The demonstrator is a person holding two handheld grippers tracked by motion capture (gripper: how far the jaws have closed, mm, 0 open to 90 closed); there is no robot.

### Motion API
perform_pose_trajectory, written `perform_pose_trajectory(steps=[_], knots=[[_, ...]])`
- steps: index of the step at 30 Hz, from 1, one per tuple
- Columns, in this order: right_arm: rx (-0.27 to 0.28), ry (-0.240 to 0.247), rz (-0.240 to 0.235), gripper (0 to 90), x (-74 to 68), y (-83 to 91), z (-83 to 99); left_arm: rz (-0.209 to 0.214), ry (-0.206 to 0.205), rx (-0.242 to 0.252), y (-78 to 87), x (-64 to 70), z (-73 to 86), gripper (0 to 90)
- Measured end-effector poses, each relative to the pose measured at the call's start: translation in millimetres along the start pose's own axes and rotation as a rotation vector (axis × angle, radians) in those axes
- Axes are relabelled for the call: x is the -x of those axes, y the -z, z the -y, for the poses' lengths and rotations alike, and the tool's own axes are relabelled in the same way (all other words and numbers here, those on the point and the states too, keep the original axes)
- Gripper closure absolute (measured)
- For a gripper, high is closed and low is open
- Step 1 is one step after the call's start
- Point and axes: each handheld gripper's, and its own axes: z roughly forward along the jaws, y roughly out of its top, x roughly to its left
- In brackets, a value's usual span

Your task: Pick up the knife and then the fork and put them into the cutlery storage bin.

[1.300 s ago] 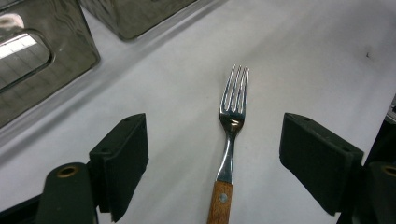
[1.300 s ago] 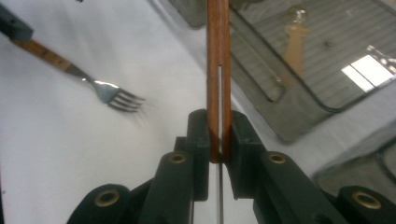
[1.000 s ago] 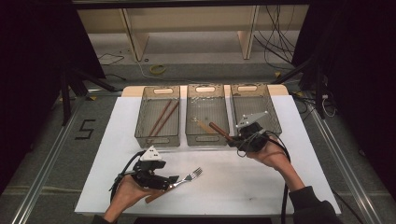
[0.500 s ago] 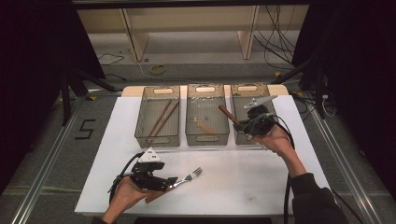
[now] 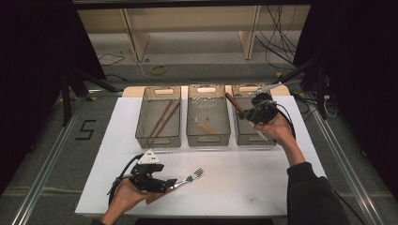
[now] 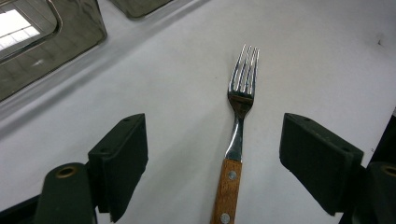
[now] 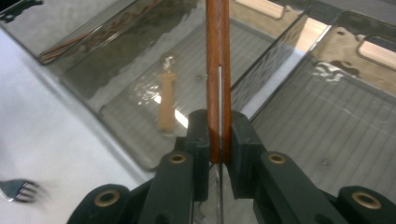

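A fork [image 5: 188,178] with a wooden handle lies flat on the white table, tines pointing away and to the right. My left gripper [image 5: 172,183] rests low at the near left, open, its jaws either side of the fork [image 6: 241,107] without touching it. My right gripper [image 5: 245,113] is raised over the right clear bin [image 5: 244,89], shut on a wood-handled utensil [image 5: 232,101]. In the right gripper view that brown handle [image 7: 218,56] sticks straight out from the closed jaws of the right gripper [image 7: 219,126], over the wall between the middle and right bins.
Three clear bins stand in a row at the back of the table. The left bin [image 5: 158,140] holds two long brown sticks [image 5: 162,118]. The middle bin [image 5: 208,139] holds a pale wooden piece [image 5: 204,126]. Cables and shelving lie beyond the table.
My right gripper has carried the wood-handled utensil from in front of the middle bin, back and to the right, over the right bin. The left gripper and fork have stayed put.
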Motion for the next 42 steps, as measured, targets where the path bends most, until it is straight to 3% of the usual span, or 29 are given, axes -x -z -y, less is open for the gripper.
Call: perform_pose_trajectory(steps=[12,27,42], knots=[[-0.013,-0.080,0.064,81.2,22.1,-9.6,-12.7,-0.006,-0.003,-0.002,1.6,-0.2,1.8,22.9],[-0.036,-0.168,0.124,81.1,42.7,-21.8,-12.0,-0.003,-0.010,-0.012,2.3,-1.1,3.9,22.8],[-0.047,-0.205,0.148,81.1,52.5,-33.6,-11.1,-0.002,-0.017,-0.024,0.4,-0.5,5.1,22.9]])
